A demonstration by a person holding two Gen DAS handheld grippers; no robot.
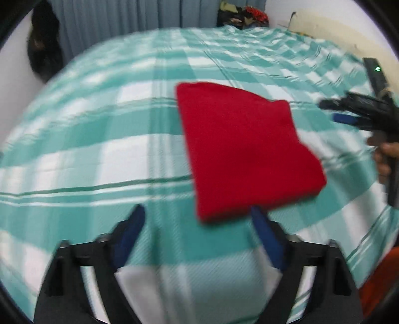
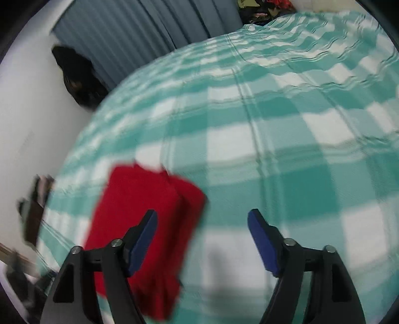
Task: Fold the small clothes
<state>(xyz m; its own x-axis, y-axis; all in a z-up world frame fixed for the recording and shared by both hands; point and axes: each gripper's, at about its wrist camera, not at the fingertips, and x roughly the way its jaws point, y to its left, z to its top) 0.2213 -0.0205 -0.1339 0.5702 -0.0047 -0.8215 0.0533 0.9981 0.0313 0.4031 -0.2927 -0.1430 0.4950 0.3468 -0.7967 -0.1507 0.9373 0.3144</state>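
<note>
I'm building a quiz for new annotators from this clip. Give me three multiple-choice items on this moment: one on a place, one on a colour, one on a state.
1. Where does the folded garment lie?
A. On the checked bedspread
B. On the floor
C. Hanging on the curtain

2. What colour is the garment?
A. Blue
B. Red
C. Yellow

3. How does the left hand-held gripper stand?
A. Shut on the garment
B. Shut on nothing
C. Open, holding nothing

Key: 1 A, since it rests flat on the teal and white cloth in both views. 2 B, since it reads plain red in both views. 3 C, since its blue fingers stand wide apart with nothing between them; the right hand-held gripper is open likewise.
</note>
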